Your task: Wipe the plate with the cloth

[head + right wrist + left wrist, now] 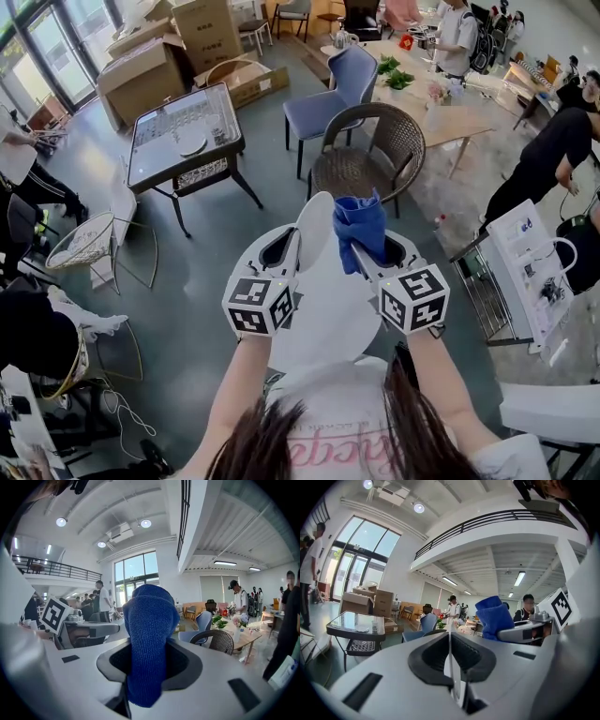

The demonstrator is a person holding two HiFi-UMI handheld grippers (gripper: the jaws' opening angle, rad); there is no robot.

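Left gripper (286,242) has its jaws nearly together, pinched on the rim of the white plate (323,309). The plate is held up in the air just right of that claw and runs back toward the person's chest. Right gripper (377,248) is clamped on the blue cloth (359,225), which bunches up out of the jaw tips and sticks up above them. Only the head view shows both claws side by side with the plate between them. There the cloth overlaps the plate's far upper edge, and I can't tell if they touch. Left gripper view shows the plate only edge-on, a thin white line (449,665) squeezed between the dark pads (433,656), with the cloth (494,618) off to the claw's right and beyond its tips. Right gripper view has no clear plate face. The cloth (149,634) fills the gap between the pads and hangs down past them, and the other claw's marker cube (56,613) sits to the left. Below and ahead of both claws, head view only, are a wicker chair (366,155), a blue chair (337,84), and a glass-top table (183,141) further left.
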